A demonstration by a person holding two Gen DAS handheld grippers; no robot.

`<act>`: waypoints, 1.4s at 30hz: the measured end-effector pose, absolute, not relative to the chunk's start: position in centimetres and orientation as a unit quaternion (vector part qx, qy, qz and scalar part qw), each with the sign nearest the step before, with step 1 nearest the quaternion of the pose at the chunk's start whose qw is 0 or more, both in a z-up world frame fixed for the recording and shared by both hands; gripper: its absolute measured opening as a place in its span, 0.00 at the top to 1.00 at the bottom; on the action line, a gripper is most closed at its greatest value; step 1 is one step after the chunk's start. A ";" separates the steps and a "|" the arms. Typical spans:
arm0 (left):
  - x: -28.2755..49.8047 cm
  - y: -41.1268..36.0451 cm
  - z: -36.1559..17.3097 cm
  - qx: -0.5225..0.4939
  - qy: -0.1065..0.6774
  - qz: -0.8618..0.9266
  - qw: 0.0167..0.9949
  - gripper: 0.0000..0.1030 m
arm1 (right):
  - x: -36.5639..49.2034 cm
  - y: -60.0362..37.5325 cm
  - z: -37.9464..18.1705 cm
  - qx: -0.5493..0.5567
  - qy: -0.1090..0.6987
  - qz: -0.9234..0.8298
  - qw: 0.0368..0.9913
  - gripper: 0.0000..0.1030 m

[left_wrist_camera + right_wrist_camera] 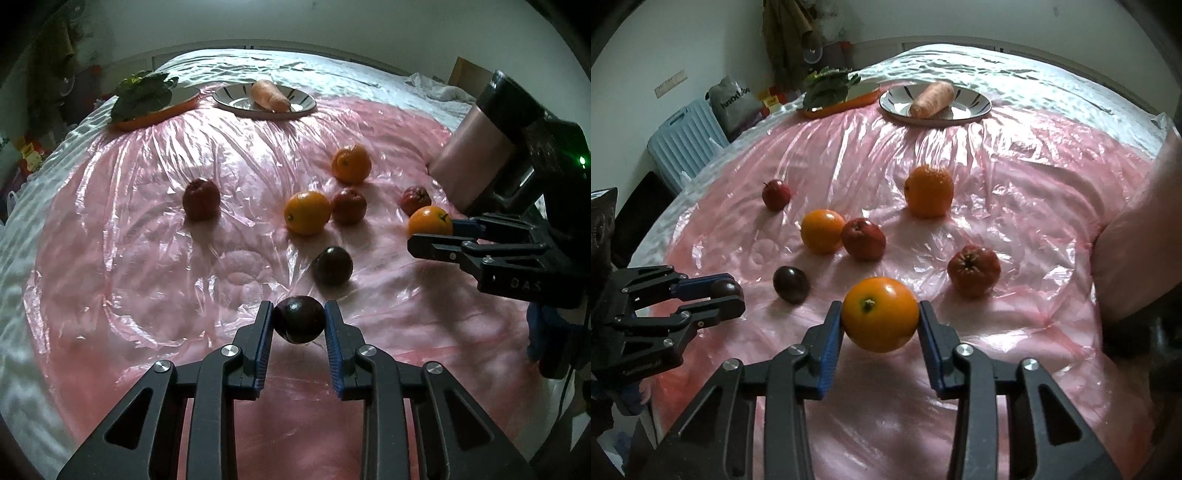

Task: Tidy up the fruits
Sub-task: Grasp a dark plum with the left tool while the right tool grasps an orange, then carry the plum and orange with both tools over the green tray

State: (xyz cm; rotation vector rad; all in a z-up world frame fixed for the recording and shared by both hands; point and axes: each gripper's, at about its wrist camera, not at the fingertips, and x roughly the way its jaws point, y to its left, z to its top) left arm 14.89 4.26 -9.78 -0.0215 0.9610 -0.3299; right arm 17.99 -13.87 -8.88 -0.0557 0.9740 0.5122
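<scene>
- Dark plum (299,319) is being clamped between the left tongs (298,321), pads pressing on both of its sides, just above the pink plastic sheet (147,229).
- Orange (881,314) is being gripped by the right tongs (881,318), both pads touching its sides.
- Second dark plum (333,266) is lying on the sheet just beyond the left tongs.
- Two more oranges (822,231) (929,191) and three red apples (863,239) (974,270) (776,195) are sitting scattered mid-sheet.
- Carrot (269,96) is resting on a striped plate (236,101) at the far edge; leafy greens (142,94) are lying on an orange tray (155,114) beside it.
</scene>
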 end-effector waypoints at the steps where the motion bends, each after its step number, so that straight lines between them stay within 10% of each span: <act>1: 14.8 4.4 -9.5 -0.015 0.458 -0.157 0.875 0.77 | 17.7 -14.0 -8.6 -0.024 0.461 0.243 0.853 0.55; 42: 8.2 -15.4 -3.8 0.037 0.448 -0.293 0.844 0.77 | 5.4 -39.6 -4.7 0.065 0.419 0.081 0.902 0.55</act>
